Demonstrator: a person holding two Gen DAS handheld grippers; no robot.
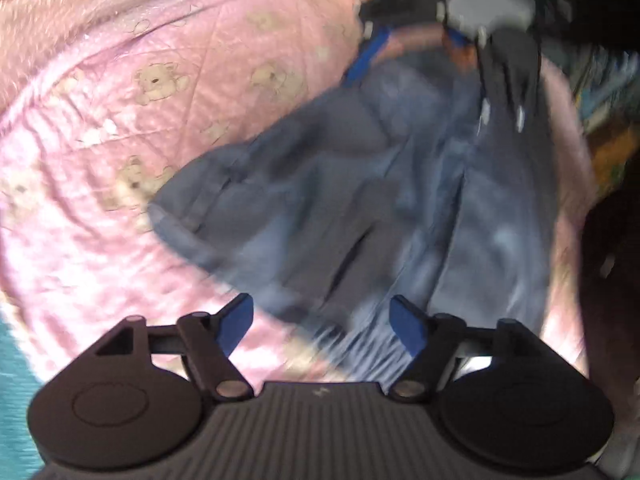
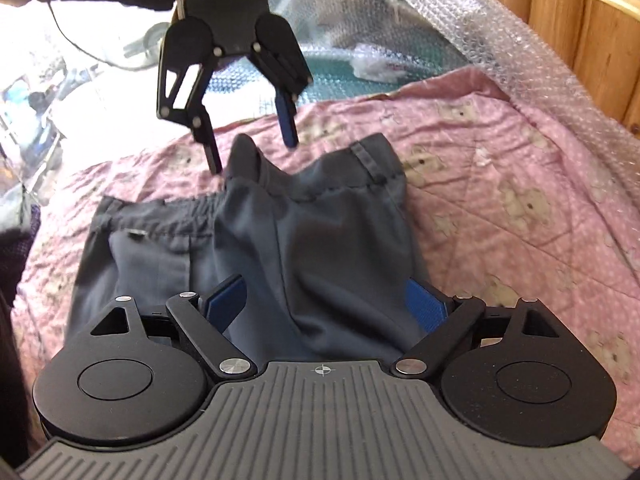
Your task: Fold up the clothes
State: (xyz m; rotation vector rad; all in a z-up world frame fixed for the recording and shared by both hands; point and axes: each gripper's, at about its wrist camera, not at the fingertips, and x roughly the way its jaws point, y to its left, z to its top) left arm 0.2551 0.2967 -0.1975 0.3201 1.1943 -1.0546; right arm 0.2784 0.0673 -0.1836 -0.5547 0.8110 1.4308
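Observation:
Grey-blue trousers (image 2: 312, 232) lie rumpled on a pink teddy-bear quilt (image 2: 500, 184), waistband toward the far side in the right wrist view. My right gripper (image 2: 324, 304) is open low over the leg end, with cloth lying between its blue pads (image 2: 426, 304). Across from it my left gripper (image 2: 252, 152) hangs open, and a raised hump of waistband (image 2: 244, 156) sits between its fingertips. The left wrist view is motion-blurred: the trousers (image 1: 360, 208) spread ahead of the open left gripper (image 1: 322, 328), with the right gripper (image 1: 416, 52) at their far end.
Bubble wrap (image 2: 500, 48) covers the bed beyond the quilt, against a wooden headboard (image 2: 580, 20). A teal sheet (image 2: 340, 68) shows under the wrap. Cluttered items and a cable (image 2: 72, 44) lie off the bed's left side.

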